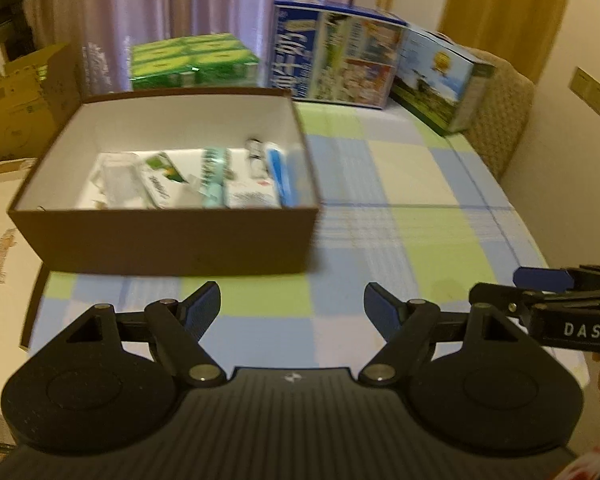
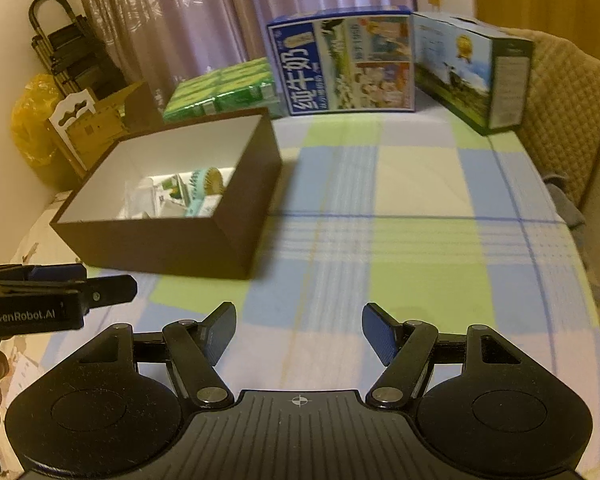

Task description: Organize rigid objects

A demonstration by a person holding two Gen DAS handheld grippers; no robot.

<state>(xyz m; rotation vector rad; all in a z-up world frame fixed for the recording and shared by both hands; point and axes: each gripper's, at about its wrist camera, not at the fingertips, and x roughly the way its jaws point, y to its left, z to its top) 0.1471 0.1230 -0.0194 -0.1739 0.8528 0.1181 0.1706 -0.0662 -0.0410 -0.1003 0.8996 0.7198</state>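
Desk: lying bare under its checked cloth, nothing loose showing on it.
Box: sitting at the desk's left, holding the small packets and tubes.
Left gripper: hovering released, grasping nothing.
Right gripper: hovering released, empty.
Risk: the grippers are hanging close together; swinging either could be knocking the other or nudging the box.

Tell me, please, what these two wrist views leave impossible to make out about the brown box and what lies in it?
- Left wrist view: motion blur smears the items in the brown box, so labels are unreadable.
- Left wrist view: the near wall hides the items' near ends.
- Right wrist view: the box's right wall hides the right part of the contents; only the comb and a few packets show.
- Both views: the box's far outer side is unseen.
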